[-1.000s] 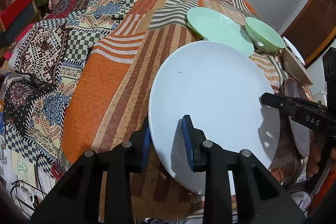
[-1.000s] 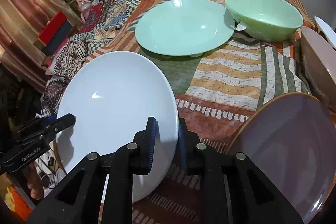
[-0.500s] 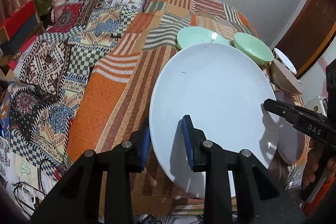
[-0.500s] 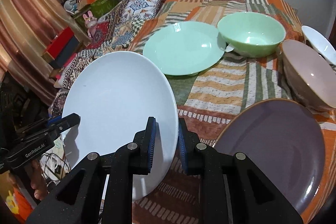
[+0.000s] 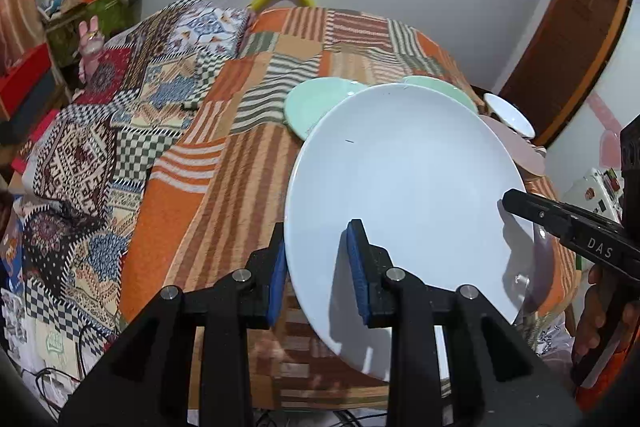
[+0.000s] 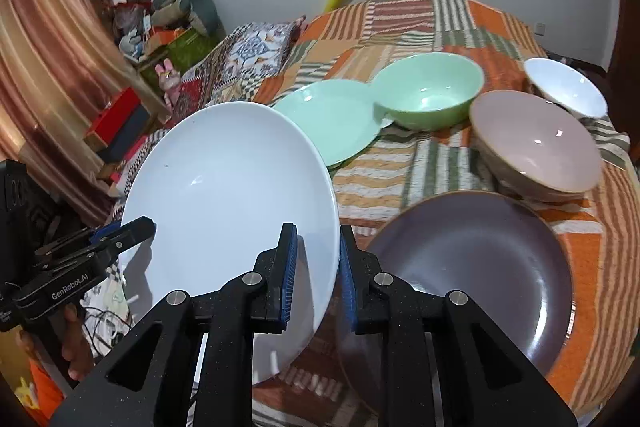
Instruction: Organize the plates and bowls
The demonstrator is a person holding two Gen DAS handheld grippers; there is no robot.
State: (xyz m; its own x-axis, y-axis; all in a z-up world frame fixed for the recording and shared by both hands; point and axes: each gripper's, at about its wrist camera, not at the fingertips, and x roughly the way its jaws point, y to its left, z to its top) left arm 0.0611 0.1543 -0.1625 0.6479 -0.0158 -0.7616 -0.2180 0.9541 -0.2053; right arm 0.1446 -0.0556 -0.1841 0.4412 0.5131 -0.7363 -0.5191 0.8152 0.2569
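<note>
White plate (image 6: 228, 211) held tilted above bed (image 5: 256, 163), left gripper (image 5: 316, 267) and right gripper (image 6: 318, 275) each clamped on opposite rim edges; purple plate (image 6: 480, 267) lies just right, green plate (image 6: 332, 119) beyond.

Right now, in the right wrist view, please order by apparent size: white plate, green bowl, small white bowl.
1. white plate, though it is nearest the camera, so partly inflated
2. green bowl
3. small white bowl, farthest, so perhaps understated
</note>
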